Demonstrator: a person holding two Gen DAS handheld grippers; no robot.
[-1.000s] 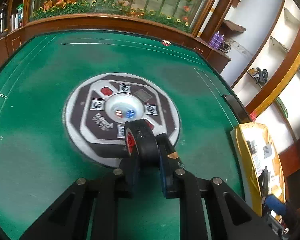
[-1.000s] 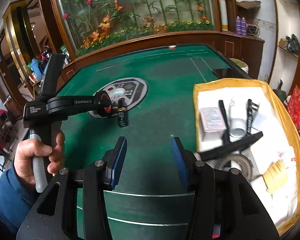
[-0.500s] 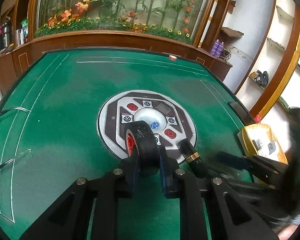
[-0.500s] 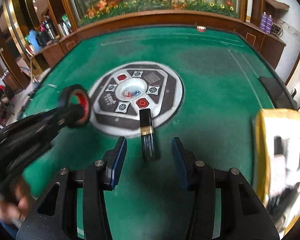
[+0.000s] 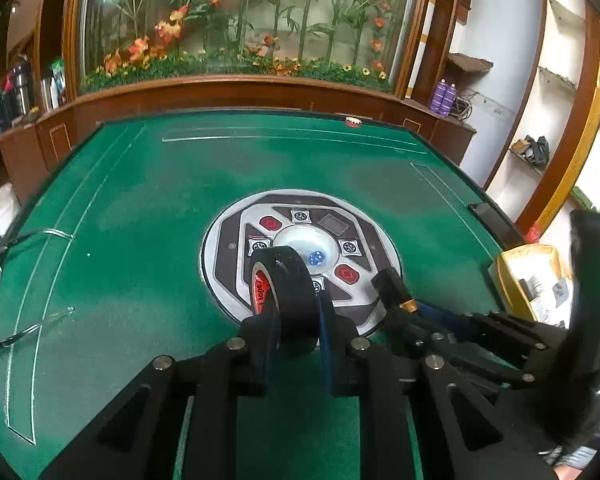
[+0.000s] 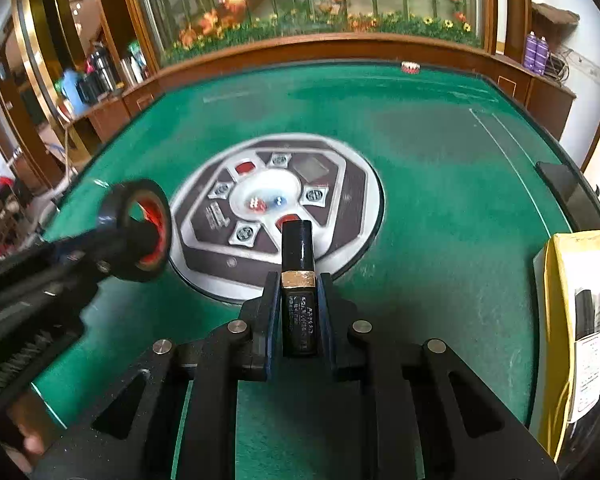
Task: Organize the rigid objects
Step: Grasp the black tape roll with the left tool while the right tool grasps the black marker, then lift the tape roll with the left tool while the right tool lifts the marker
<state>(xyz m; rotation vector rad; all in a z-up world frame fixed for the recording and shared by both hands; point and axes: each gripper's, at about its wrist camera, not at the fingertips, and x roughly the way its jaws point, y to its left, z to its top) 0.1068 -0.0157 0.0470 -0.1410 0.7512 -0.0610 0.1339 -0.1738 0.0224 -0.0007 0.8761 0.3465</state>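
On green felt table (image 5: 140, 208) with round grey control panel (image 6: 340, 168) at centre, wooden rail and flower display behind. Left gripper (image 5: 296, 320) clamped on black tape roll (image 5: 284, 292); right gripper (image 6: 298, 312) just closed on black tube with gold band (image 6: 298, 280), above panel's near edge. Yellow tray (image 6: 552, 320) cut off at right, contents hard to read. Far felt open.
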